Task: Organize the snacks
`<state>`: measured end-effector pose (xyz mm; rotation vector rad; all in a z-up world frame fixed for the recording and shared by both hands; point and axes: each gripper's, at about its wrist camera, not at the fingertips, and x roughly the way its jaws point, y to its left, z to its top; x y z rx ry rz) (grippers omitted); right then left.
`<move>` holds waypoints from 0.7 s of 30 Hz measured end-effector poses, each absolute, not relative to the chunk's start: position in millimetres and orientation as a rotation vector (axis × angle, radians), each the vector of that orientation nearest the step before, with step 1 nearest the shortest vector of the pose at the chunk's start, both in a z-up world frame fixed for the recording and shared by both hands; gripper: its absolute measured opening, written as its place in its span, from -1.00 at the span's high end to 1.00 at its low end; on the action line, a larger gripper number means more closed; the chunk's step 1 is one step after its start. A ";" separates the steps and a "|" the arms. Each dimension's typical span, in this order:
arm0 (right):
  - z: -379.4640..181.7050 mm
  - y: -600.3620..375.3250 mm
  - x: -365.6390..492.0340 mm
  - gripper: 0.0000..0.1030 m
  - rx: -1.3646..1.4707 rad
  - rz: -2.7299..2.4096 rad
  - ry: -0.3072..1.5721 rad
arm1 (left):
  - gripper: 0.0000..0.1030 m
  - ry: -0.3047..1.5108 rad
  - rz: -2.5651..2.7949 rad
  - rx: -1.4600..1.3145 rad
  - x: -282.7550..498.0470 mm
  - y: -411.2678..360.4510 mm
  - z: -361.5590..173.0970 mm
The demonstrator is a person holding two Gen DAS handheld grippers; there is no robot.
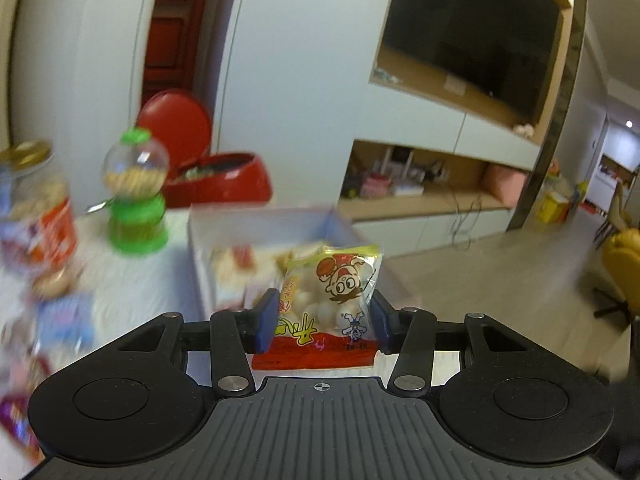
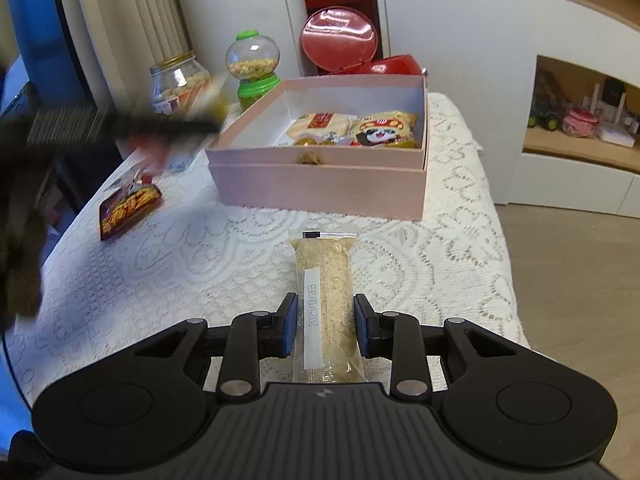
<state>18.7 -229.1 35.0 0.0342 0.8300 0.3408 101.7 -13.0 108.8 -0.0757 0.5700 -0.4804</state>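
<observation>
Left gripper (image 1: 324, 322): clamped on yellow snack packet (image 1: 332, 300), before pink box (image 1: 264, 220).
Right gripper (image 2: 325, 330): clenched around rice bar (image 2: 325, 280), before pink box (image 2: 320, 184).

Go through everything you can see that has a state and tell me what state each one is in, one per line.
left gripper: shut on the yellow snack packet, lifted.
right gripper: shut on the long rice bar.
pink box: open, some snacks inside.
red tin: open, lid upright.
green candy dispenser: capped, partly filled.
glass jar: lid on.
dark snack packet: sealed, lying flat on the tablecloth.
</observation>
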 end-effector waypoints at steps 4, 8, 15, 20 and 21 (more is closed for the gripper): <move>34.2 -229.0 27.3 0.45 0.037 0.340 0.850 | -0.04 0.577 -0.510 -0.212 156.7 -23.3 109.9; 39.9 -228.1 34.8 0.45 0.051 0.342 0.860 | 0.01 0.615 -0.437 -0.246 190.9 -16.1 87.2; 96.4 -229.9 54.1 0.45 0.103 0.411 0.800 | 0.01 0.531 -0.321 -0.293 134.4 72.3 77.5; 132.7 -201.0 122.8 0.45 0.043 0.356 0.749 | 0.01 0.540 -0.161 -0.329 93.5 137.0 64.1; 132.2 -191.0 139.2 0.45 0.017 0.340 0.749 | 0.01 0.542 -0.129 -0.334 89.9 149.1 62.2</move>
